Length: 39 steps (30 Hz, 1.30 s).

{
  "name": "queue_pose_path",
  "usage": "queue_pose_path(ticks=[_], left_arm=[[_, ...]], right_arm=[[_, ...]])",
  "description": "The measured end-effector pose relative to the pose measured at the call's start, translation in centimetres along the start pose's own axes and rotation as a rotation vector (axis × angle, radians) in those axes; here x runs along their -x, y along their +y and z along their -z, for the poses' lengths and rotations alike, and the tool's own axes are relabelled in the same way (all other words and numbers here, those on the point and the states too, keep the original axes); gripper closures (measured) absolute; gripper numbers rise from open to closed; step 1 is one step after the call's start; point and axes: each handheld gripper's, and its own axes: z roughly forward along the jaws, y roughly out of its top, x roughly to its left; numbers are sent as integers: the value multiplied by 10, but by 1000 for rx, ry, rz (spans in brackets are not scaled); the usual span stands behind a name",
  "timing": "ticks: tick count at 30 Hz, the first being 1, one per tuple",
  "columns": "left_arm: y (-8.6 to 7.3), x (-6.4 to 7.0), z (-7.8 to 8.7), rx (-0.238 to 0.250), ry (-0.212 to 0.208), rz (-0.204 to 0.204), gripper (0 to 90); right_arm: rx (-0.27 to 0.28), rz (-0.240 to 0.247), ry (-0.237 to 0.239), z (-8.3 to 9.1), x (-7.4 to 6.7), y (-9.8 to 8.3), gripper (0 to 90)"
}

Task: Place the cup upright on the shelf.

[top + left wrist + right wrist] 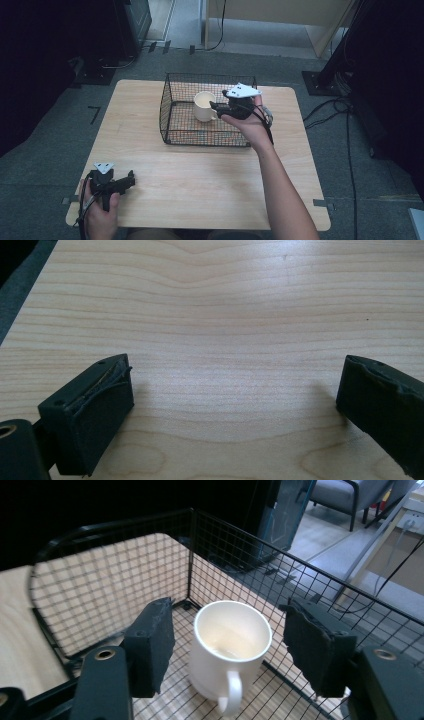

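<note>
— Where's the white mug (230,650)?
— Upright inside the wire basket (175,130), handle toward you, straight ahead between your right gripper (227,640)'s spread, empty jaws.
— The left gripper (235,390)?
— Also spread and empty, well apart, low over the wooden table (225,300).

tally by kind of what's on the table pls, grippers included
Mugs: 1, white mug upright in the basket
Baskets: 1, black wire basket
Grippers: 2, left gripper low over the table, right gripper at the mug
Total: 4
</note>
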Motion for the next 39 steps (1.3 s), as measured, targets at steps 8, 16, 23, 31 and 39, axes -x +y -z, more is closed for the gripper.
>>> queue_pose_path(ticks=[8, 16, 23, 31, 39], left_arm=[[0, 0, 0, -1, 0, -1, 18], [0, 0, 0, -1, 1, -3, 19], [0, 0, 0, -1, 1, -3, 19], [0, 0, 0, 1, 0, -1, 18], [0, 0, 0, 1, 0, 0, 18]], right_arm=[[12, -57, 8, 38, -10, -12, 273], [-31, -76, -4, 68, -19, -36, 172], [-67, -76, -35, 91, -21, -58, 114], [-97, -122, -46, 116, -22, -83, 38], [-119, -140, -77, 137, -19, -111, 22]])
